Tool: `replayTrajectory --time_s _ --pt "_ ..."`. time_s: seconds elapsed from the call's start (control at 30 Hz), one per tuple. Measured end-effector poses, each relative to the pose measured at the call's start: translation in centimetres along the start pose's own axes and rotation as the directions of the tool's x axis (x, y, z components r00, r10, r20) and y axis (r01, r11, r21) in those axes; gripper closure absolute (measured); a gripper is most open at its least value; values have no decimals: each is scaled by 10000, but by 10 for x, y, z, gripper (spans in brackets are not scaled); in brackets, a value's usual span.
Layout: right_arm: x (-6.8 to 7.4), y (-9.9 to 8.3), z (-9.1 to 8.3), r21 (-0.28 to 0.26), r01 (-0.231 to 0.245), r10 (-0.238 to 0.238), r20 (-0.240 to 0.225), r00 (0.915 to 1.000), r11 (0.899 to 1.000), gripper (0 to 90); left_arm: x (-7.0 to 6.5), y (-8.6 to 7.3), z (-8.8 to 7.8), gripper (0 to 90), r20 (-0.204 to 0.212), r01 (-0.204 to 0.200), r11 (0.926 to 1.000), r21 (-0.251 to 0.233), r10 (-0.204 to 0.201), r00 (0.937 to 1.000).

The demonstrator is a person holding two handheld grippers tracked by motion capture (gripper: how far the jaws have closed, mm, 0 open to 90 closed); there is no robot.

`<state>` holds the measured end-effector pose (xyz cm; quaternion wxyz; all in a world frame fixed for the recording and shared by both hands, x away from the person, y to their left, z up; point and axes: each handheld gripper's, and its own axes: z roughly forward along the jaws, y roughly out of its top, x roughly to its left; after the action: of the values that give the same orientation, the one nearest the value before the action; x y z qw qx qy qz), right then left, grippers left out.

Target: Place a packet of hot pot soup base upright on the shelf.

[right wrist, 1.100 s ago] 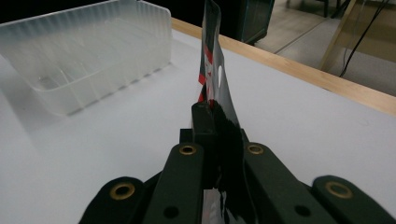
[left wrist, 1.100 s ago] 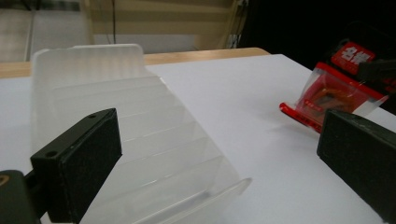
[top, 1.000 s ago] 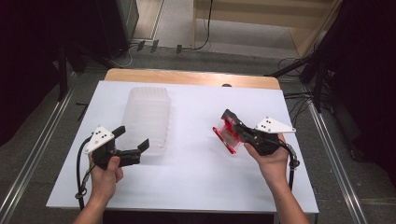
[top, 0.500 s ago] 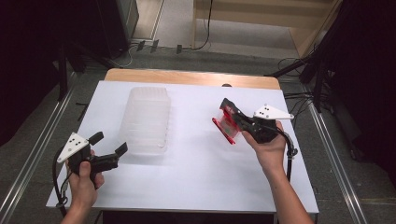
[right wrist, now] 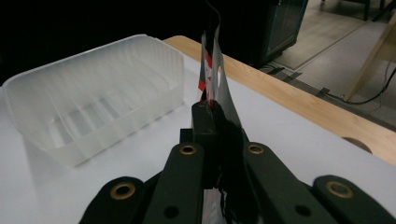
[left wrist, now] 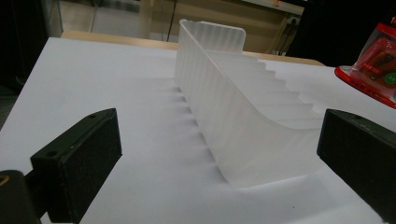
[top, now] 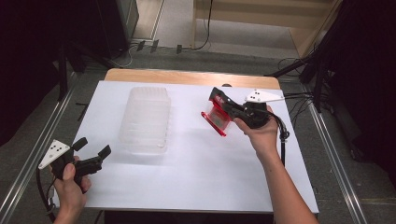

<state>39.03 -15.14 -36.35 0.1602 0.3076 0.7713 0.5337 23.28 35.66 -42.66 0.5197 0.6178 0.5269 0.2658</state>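
A red and clear blister pack [top: 217,117] hangs above the white table, right of centre, with my right gripper [top: 223,106] shut on its edge. In the right gripper view the pack's thin clear card [right wrist: 215,70] stands edge-on out of the shut right gripper [right wrist: 208,116]. A translucent ribbed plastic tray [top: 144,119] lies empty left of centre. My left gripper [top: 92,151] is at the table's near left corner, open and holding nothing. In the left gripper view, the left gripper [left wrist: 219,158] has wide-apart pads [left wrist: 79,154] that frame the tray [left wrist: 224,107], and the pack [left wrist: 373,60] is at far right.
The white tabletop [top: 201,168] has a wooden strip [top: 187,77] along its far edge. Metal rails [top: 336,154] run down both sides. Dark stands and cables [top: 303,70] sit on the floor beyond the table.
My left gripper has drawn away from the tray, leftward and toward the near corner. My right gripper has risen and moved farther back with the pack still clamped.
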Motion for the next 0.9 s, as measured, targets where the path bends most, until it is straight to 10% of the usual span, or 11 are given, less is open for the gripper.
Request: replayTrajectory --time_s 0.5,0.9 --pt "8 33 58 -11 1506 -1495 -1243 9809 9886 900 9 -18 10 0 -12 -733 9970 263 734 9973" --pt "17 52 99 35 1630 -1601 -1698 9724 9866 900 13 -21 6 0 519 -759 9970 157 750 9958"
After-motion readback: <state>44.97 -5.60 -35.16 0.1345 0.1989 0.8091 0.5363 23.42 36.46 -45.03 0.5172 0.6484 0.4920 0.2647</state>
